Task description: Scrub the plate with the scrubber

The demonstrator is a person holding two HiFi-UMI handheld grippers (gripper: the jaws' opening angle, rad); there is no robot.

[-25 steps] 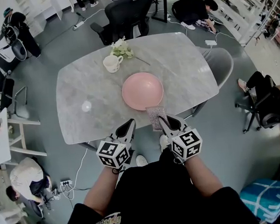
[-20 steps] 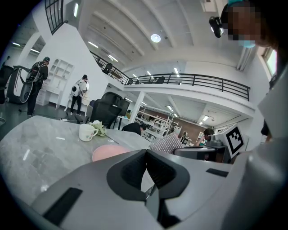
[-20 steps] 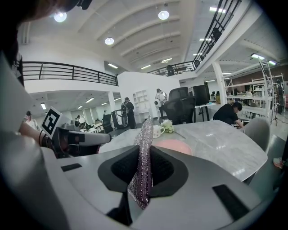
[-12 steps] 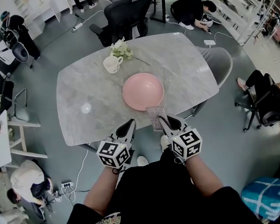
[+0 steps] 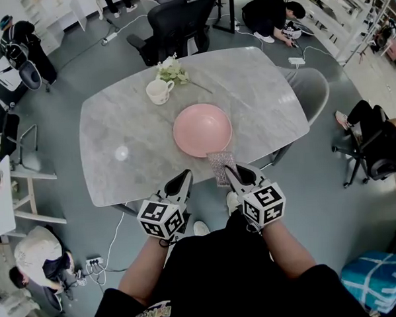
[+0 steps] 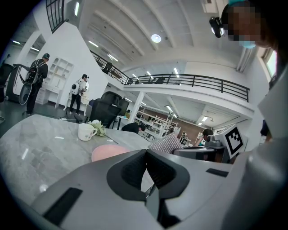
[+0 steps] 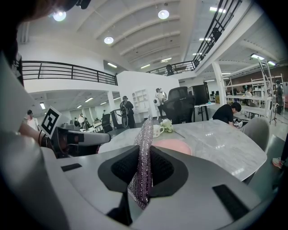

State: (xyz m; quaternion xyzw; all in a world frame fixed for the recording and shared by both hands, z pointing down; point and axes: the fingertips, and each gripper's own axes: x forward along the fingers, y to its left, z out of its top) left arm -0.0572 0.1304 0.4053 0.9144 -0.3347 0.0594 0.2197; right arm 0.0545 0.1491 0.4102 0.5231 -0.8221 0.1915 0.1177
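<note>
Hovering at the worktop's (image 5: 267,98) near edge, the left gripper (image 5: 184,180) has its jaws pressed together, empty. The right gripper (image 5: 230,173) pinches the scrubber (image 5: 219,166) upright, just before the pink plate (image 5: 202,129).

shirt (image 5: 224,279): black, printed | left hand-held gripper (image 5: 184,177), right hand-held gripper (image 5: 230,171): grey, black-white square markings

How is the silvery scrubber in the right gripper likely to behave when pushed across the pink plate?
Probably floppy: the scrubber is a thin mesh sheet that crumples below the right gripper. Likely light, since its free end stands up unsupported. The plate sits loose on the smooth table, so it may slide.
</note>
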